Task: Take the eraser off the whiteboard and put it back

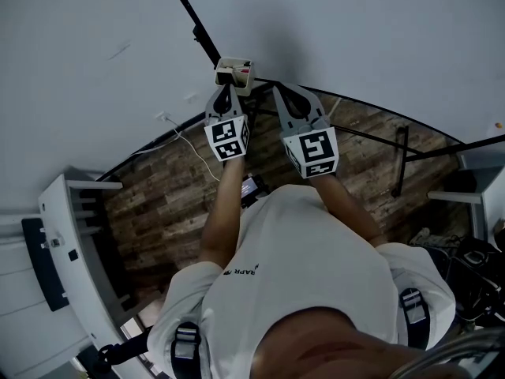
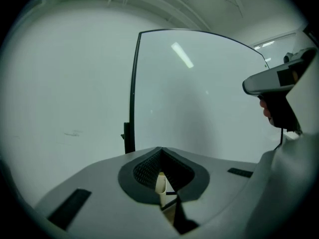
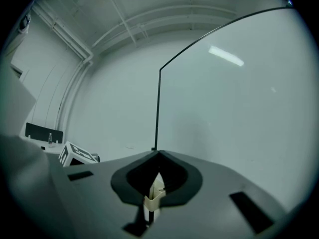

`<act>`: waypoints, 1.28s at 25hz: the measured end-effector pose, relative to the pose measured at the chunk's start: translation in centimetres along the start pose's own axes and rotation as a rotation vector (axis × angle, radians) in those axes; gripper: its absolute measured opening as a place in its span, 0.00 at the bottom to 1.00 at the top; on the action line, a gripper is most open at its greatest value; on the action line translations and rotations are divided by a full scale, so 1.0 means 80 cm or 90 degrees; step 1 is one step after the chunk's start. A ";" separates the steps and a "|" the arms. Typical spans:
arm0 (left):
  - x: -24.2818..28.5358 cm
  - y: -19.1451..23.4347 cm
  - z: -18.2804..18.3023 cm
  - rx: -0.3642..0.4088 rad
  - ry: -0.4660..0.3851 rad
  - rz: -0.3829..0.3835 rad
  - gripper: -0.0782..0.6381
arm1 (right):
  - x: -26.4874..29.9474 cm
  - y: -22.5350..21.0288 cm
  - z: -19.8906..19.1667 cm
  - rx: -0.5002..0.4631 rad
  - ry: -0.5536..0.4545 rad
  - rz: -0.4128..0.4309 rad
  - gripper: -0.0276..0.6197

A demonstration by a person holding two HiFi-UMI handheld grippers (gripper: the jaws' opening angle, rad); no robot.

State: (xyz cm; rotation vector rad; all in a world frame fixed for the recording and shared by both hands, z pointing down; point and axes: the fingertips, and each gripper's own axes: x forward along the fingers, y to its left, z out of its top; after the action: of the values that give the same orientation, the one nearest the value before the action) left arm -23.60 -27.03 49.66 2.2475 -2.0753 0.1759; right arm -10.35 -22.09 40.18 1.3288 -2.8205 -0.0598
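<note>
The left tool is pressed together with nothing in it, and the right tool beside it is likewise closed and empty. The eraser sits just past the left tool's tips, against the whiteboard, unheld. I cannot tell whether they touch. Either the take-off has not begun or the eraser is already back, and the views do not settle which.

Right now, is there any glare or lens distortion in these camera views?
Left gripper view: a ceiling light streak glares off the whiteboard, and its dark frame bows from the wide lens. Right gripper view: a similar streak, black corners. Head view: dim, no glare, sharp around the eraser.
</note>
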 end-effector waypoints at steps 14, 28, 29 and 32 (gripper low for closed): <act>0.045 0.027 -0.059 0.029 0.058 -0.015 0.22 | -0.010 -0.001 -0.002 0.001 0.001 0.001 0.06; 0.090 0.060 -0.122 0.023 0.107 -0.018 0.48 | -0.015 -0.010 -0.008 -0.004 0.009 -0.012 0.06; 0.095 0.060 -0.125 0.022 0.110 -0.020 0.48 | -0.016 -0.012 -0.008 -0.005 0.009 -0.012 0.06; 0.106 0.061 -0.134 0.030 0.121 -0.027 0.49 | -0.018 -0.019 -0.009 -0.005 0.009 -0.018 0.06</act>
State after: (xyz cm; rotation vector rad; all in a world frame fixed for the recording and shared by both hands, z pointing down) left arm -28.16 -34.37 61.36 2.2012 -1.9449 0.4216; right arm -8.26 -21.99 40.84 1.3624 -2.7865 -0.0624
